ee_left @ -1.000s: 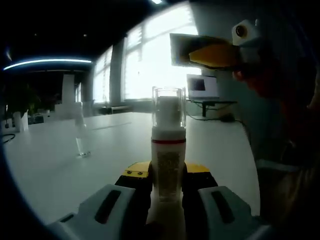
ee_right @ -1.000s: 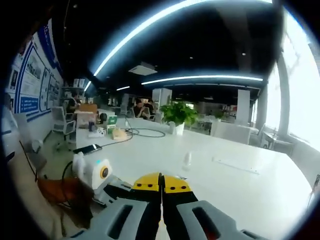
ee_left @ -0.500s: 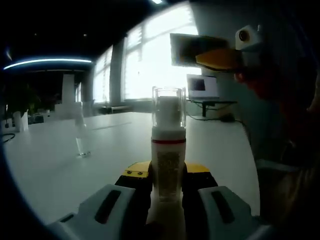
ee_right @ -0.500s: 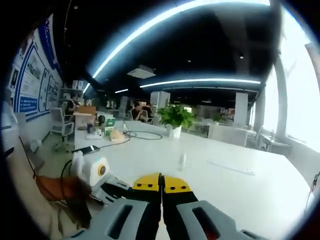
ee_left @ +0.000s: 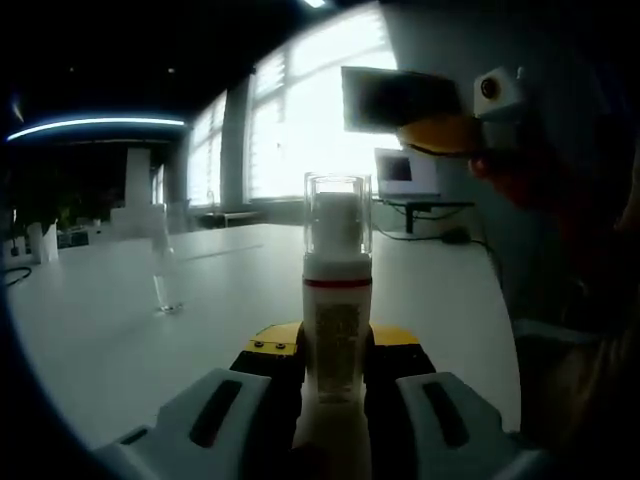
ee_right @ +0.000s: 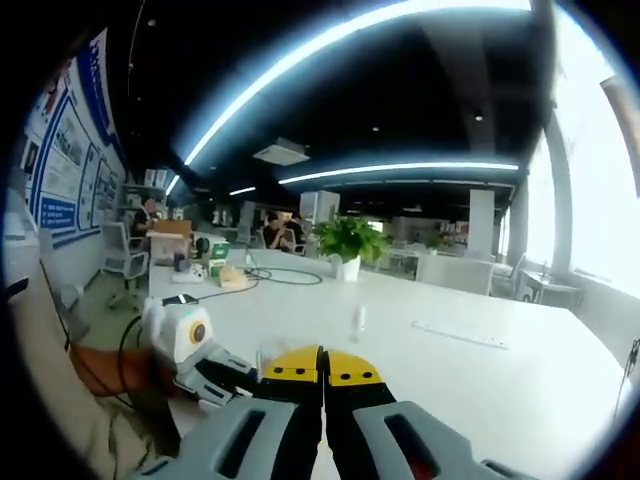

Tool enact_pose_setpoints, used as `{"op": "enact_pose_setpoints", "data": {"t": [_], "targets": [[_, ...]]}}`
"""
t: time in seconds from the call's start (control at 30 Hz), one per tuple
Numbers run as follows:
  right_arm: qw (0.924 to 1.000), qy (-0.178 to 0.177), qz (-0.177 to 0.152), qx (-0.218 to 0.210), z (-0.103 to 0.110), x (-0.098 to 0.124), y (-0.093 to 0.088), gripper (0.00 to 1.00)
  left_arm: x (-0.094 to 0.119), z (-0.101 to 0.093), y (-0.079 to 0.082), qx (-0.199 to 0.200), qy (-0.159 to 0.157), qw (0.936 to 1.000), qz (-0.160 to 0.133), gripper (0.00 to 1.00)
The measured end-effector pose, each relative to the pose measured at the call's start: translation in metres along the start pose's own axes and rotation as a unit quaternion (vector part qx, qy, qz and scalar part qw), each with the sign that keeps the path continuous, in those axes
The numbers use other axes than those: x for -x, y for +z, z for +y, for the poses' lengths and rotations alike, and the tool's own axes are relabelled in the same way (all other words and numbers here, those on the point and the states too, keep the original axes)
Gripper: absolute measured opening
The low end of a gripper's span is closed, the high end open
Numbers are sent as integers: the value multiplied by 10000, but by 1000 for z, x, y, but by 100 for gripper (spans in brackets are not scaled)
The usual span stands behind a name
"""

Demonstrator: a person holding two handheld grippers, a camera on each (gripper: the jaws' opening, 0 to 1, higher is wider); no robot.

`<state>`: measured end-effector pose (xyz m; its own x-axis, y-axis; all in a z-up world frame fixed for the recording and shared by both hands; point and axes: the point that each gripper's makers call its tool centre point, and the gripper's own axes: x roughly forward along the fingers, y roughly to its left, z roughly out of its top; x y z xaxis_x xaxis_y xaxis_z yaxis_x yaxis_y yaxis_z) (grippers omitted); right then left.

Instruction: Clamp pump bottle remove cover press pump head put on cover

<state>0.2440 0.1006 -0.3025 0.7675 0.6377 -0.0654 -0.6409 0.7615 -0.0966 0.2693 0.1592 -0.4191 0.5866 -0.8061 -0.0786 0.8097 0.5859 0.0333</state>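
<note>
One step looks done: the left gripper point(ee_left: 335, 385) clamps the bottle point(ee_left: 337, 330) upright above the table point(ee_left: 120, 330). Its clear cover point(ee_left: 338, 215) remains on. The right gripper point(ee_right: 322, 380), jaws together, holds nothing.

1. White table point(ee_left: 110, 320), long, w/ a small clear glass point(ee_left: 165, 290) standing upright on it.
2. Laptop point(ee_left: 405, 175) at far end, screen lit, by bright windows point(ee_left: 295, 120).
3. Potted plant point(ee_right: 345, 243) on table, cables point(ee_right: 275, 275) just beside it.
4. Office chair point(ee_right: 122, 262) nr poster wall point(ee_right: 65, 150).
5. Ceiling light strips point(ee_right: 400, 168).
</note>
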Motion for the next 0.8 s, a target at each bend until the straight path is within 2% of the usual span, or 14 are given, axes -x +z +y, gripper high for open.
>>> {"op": "enact_pose_setpoints", "data": {"t": [0.33,0.5,0.8], "targets": [[9999,0,-115,-119,-7,2,-11,0,0,2,0,-6,12,10000,2,14],[9991,91,-231,-341,-9,6,-15,0,0,1,0,-18,17,10000,2,14],[9983,104,-271,-513,-15,4,-35,0,1,2,0,-51,30,10000,2,14]]}}
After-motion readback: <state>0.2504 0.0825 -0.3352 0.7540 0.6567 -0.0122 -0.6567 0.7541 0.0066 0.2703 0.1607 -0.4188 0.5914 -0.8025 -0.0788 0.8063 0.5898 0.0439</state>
